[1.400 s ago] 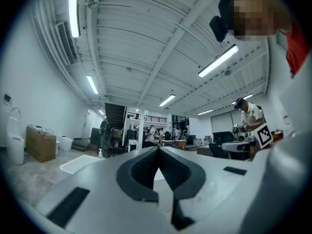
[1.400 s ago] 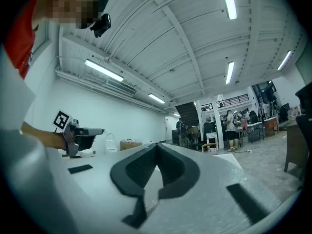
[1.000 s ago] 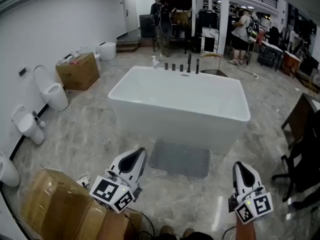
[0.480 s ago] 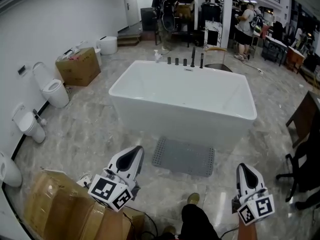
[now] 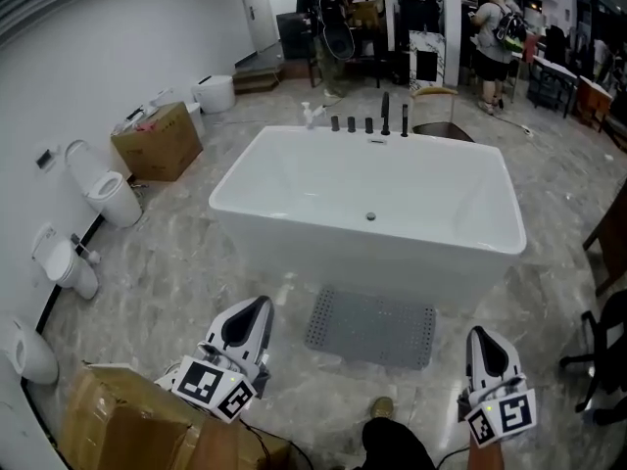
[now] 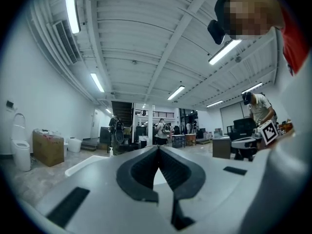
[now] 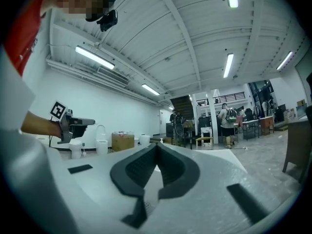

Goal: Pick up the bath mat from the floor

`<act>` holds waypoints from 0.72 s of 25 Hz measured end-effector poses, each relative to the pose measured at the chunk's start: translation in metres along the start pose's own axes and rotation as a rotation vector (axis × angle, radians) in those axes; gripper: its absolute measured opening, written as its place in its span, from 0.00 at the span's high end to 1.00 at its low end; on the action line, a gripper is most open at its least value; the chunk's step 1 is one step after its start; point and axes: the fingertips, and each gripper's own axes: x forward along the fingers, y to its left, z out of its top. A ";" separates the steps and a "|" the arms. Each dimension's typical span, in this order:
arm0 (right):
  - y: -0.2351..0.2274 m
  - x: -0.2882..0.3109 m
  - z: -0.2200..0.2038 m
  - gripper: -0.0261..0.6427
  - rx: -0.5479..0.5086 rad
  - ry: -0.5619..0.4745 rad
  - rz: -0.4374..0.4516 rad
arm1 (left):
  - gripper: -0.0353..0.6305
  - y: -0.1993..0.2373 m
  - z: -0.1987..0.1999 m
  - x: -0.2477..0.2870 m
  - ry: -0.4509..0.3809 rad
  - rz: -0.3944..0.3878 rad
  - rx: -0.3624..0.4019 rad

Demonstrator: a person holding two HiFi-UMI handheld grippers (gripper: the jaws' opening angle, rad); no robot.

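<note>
While both grippers hang above the marbled floor [image 5: 167, 262], I record the left gripper [image 5: 258, 304] as clenched: its own view shows the dark pads pressed tip to tip, with nothing caught between them. I find the right gripper [image 5: 482, 333] in the same condition, jaws closed on each other and empty. I note the grey dotted bath mat [image 5: 370, 325] lying flat on the floor, its far edge close against the foot of the white bathtub [image 5: 343, 262]. It sits between the two grippers and ahead of them, apart from both. A cardboard box [image 5: 118, 424] stands just beside the left gripper.
</note>
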 end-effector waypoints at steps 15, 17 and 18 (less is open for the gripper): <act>-0.078 0.150 -0.047 0.95 0.034 0.120 0.062 | 0.93 0.062 -0.070 0.148 0.140 0.074 -0.021; -0.086 0.162 -0.056 0.95 0.033 0.131 0.043 | 0.93 0.074 -0.084 0.160 0.141 0.074 -0.022; -0.089 0.167 -0.061 0.95 0.034 0.137 0.031 | 0.93 0.079 -0.091 0.167 0.140 0.069 -0.024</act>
